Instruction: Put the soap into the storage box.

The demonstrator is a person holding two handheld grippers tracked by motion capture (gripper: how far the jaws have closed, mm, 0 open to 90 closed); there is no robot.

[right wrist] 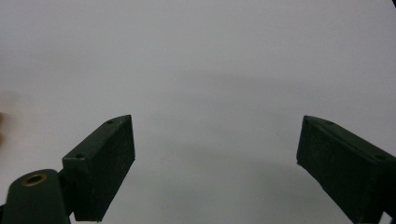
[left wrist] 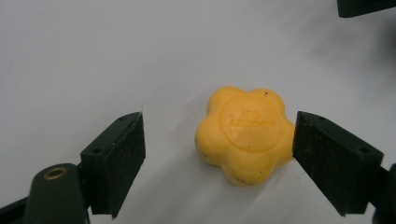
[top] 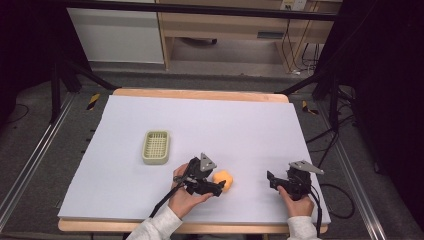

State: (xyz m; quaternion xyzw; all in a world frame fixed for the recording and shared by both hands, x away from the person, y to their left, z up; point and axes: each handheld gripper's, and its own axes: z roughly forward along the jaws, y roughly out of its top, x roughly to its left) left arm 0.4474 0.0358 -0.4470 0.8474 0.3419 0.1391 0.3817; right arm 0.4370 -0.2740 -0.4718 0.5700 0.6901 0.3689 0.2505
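Note:
A yellow flower-shaped soap lies flat on the white table cover, also seen as an orange-yellow lump near the front middle. My left gripper is open around it; in the left gripper view the soap sits close against the right jaw with a wide gap to the left jaw. My right gripper rests low over the table to the soap's right, held by a hand, open with nothing between its jaws.
A pale green slotted soap dish stands on the white cover left of centre, behind the left gripper. Table edges run along the front and right. Black stand legs and cables lie on the floor around the table.

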